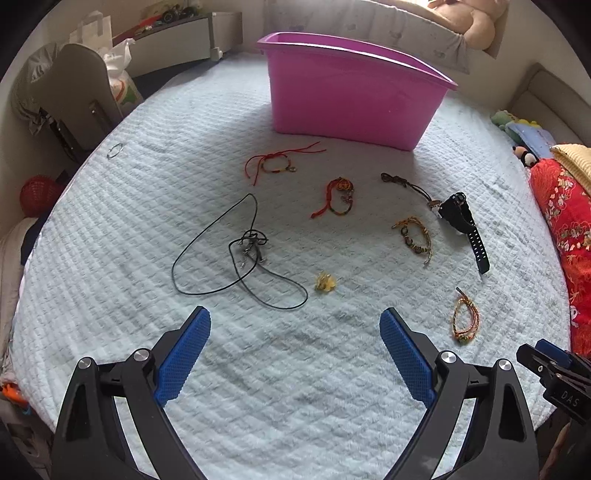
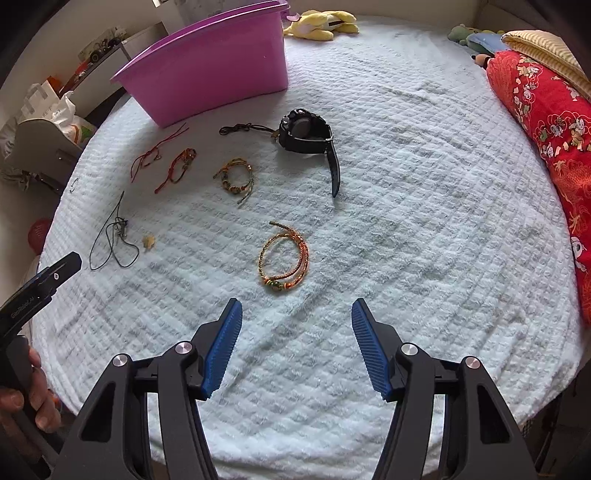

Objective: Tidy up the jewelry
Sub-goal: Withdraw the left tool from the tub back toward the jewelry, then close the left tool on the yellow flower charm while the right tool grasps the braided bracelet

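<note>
Jewelry lies spread on a pale blue quilted bed cover [image 1: 295,369]. A black cord necklace [image 1: 236,254] and a small yellow charm [image 1: 325,282] lie just ahead of my left gripper [image 1: 295,321], which is open and holds nothing. An orange braided bracelet [image 2: 284,258] lies just beyond my right gripper [image 2: 297,310], also open with nothing between its blue pads. Farther off are a black watch [image 2: 306,136], a yellow-brown beaded bracelet [image 2: 234,179], a red knotted bracelet [image 1: 341,197], a red string bracelet [image 1: 275,162] and a dark cord [image 1: 406,182]. A pink tub [image 1: 351,99] stands behind them.
A red patterned pillow [image 2: 546,122] lies along the right edge of the bed. Plush toys [image 2: 321,24] sit at the far side. A thin metal ring [image 1: 115,150] lies alone near the left edge. A chair and bags [image 1: 85,92] stand off the bed on the left.
</note>
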Available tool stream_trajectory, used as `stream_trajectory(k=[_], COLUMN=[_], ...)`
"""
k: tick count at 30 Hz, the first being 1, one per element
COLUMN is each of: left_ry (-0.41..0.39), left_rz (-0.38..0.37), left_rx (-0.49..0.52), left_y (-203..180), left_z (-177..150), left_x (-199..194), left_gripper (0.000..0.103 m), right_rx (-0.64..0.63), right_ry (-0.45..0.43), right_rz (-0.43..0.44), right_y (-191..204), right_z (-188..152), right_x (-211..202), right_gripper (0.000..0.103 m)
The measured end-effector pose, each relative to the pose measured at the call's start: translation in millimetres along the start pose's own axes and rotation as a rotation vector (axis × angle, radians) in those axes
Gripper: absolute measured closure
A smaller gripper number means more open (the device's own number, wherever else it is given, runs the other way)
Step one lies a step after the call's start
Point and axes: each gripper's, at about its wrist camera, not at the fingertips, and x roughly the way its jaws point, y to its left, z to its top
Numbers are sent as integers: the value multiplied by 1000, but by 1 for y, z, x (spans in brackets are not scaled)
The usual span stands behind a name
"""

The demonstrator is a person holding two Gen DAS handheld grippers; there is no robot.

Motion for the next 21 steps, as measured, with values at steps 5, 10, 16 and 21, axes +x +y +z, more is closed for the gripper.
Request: stream_trajectory(k=[5,10,16,21], left_ry=[-28,-60,-86,-115], left_rz=[-32,-42,-48,-56], left_rx=[50,88,109,112], left_y=[-16,-24,-33,-38], left_z=[-3,-13,-17,-12], left_x=[32,54,73,84], left_gripper=[12,12,12,12], right_rx=[22,31,19,11], right_ry=[-38,-63,-88,-112], right_rz=[-6,-12,-26,-38], right_y=[-2,-1,1,0], right_z=[-1,-7,-9,-5], right_x=[27,51,73,82], right_gripper=[44,44,44,44])
